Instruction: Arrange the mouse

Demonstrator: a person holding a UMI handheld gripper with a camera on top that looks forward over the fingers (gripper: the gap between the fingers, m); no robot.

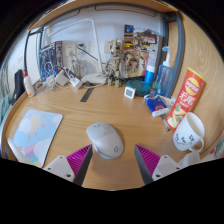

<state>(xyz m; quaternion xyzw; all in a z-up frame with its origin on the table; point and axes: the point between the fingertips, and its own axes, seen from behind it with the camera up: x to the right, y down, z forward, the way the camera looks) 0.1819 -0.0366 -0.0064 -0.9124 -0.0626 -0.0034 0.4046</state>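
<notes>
A white computer mouse [105,139] lies on the wooden desk [95,108], just ahead of my fingers and partly between their tips. My gripper [112,162] is open, its pink pads [72,163] standing apart on either side with a gap to the mouse. A mouse mat with a pale map print [33,135] lies on the desk to the left of the mouse.
A white mug [188,131] stands to the right, next to a red and yellow crisps tube [186,96]. A blue packet [157,102], a small white clock [129,92], a dark flat object [87,94] and cluttered shelves [130,55] lie beyond.
</notes>
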